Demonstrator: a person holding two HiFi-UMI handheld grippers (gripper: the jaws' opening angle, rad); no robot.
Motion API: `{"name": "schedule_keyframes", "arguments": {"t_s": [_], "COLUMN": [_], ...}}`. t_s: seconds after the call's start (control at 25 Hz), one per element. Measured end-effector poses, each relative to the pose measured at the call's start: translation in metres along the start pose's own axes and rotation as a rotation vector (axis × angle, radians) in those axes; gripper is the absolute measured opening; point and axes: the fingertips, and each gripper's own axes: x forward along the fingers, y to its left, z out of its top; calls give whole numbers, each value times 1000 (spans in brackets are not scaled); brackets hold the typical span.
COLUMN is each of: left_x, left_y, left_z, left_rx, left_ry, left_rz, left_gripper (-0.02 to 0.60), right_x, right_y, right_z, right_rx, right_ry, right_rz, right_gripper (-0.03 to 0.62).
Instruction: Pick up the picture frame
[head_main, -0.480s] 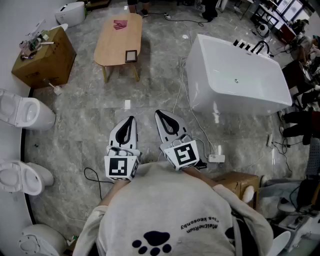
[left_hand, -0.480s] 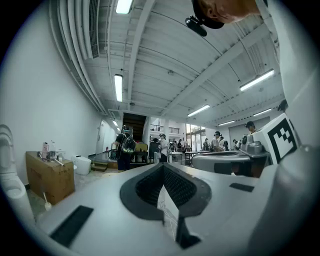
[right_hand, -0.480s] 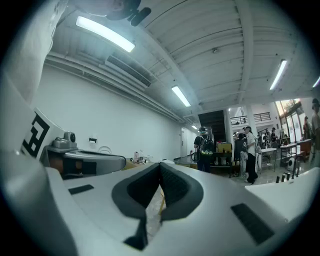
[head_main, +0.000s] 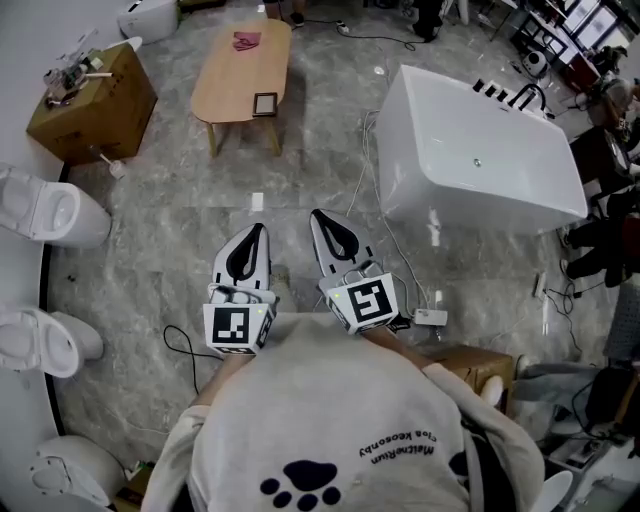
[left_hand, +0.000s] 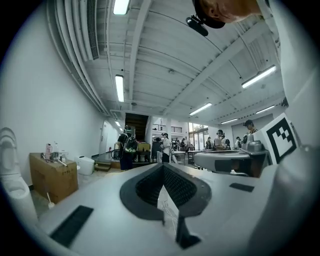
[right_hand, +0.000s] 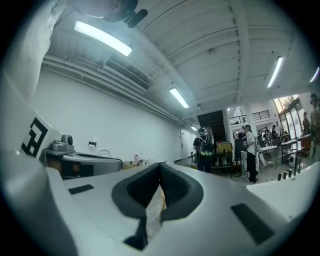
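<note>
A small dark picture frame (head_main: 264, 103) lies flat on a low oval wooden table (head_main: 228, 85) far ahead of me in the head view. Both grippers hang close in front of my chest, level, well short of the table. My left gripper (head_main: 259, 231) is shut with nothing in it, its black pads meeting (left_hand: 163, 168). Beside it my right gripper (head_main: 319, 217) is shut and empty too (right_hand: 160, 167). Neither gripper view shows the frame.
A pink cloth (head_main: 246, 40) lies at the table's far end. A white bathtub (head_main: 480, 160) stands right, a cardboard box (head_main: 92, 100) and toilets (head_main: 50, 210) left. Cables (head_main: 375, 215) cross the marble floor; another box (head_main: 480, 365) sits near my right side. People stand far off.
The table, box and bathtub have shifted slightly up and right in the head view. Both grippers keep their place before my chest, still shut.
</note>
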Motion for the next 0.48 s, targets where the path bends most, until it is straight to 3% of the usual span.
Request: {"name": "schedule_keyframes", "arguments": {"t_s": [0.2, 0.48], "left_x": [11, 61], "left_y": [2, 38], "left_z": [-2, -10], "left_rx": [-8, -36], "left_ry": [-10, 9], "left_rz": [7, 4], "left_gripper": [8, 8], "right_x": [3, 58], "right_y": [-10, -38], "right_z": [0, -9], "right_rx": [-10, 1], "right_ry": [-3, 31], "right_rz": [-2, -8], "right_gripper": [8, 9]}}
